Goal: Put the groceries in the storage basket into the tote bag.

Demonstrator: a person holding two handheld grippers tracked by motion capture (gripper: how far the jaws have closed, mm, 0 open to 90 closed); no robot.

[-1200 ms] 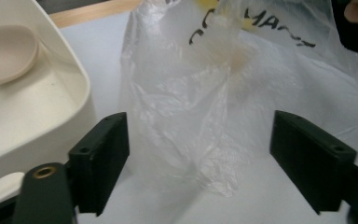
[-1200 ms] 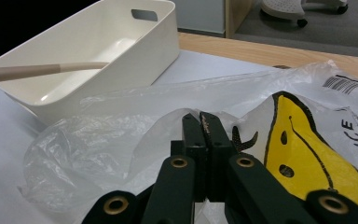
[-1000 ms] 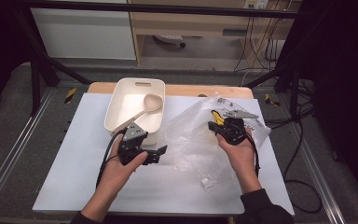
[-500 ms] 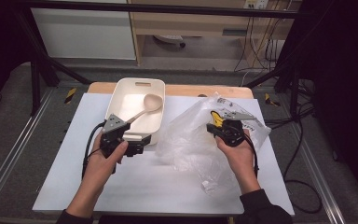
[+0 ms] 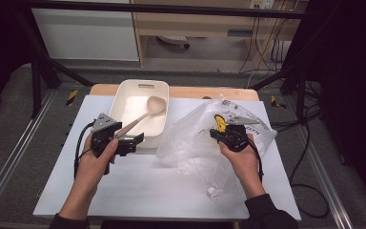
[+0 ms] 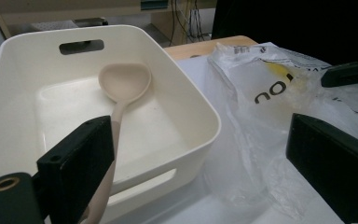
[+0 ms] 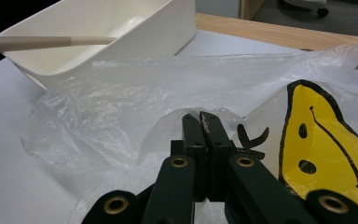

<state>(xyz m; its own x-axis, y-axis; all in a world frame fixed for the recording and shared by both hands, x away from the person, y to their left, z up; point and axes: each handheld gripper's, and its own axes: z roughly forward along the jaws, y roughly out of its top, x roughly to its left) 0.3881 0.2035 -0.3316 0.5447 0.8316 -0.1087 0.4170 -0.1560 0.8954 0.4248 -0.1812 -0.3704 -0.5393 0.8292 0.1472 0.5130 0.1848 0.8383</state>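
A beige spoon point(image 5: 147, 110) lies in the white tub point(image 5: 124, 98), its bowl inside and its handle sloping out over the front rim. My left gripper point(image 5: 136, 142) stands open at that rim. In the left gripper view, the spoon point(image 6: 121, 88) has its handle running down just inside the gripper's left jaw, untouched, and the left gripper point(image 6: 200, 135) gapes wide. My right gripper point(image 5: 219, 130) is shut on the clear plastic bag point(image 5: 190, 143) and holds a fold of it up. In the right gripper view, the right gripper point(image 7: 200, 122) pinches the bag point(image 7: 121, 102) film.
The bag carries a yellow print point(image 7: 326, 140) and a barcode label point(image 5: 255, 129). A white mat point(image 5: 147, 191) covers the wooden table point(image 5: 195, 93). Cables point(image 5: 310, 143) hang off the right side; metal frame rails point(image 5: 9, 157) run along the left.
My left gripper has moved left and a little away, from beside the bag to the tub's front rim by the spoon handle. The right gripper has stayed put with the bag.
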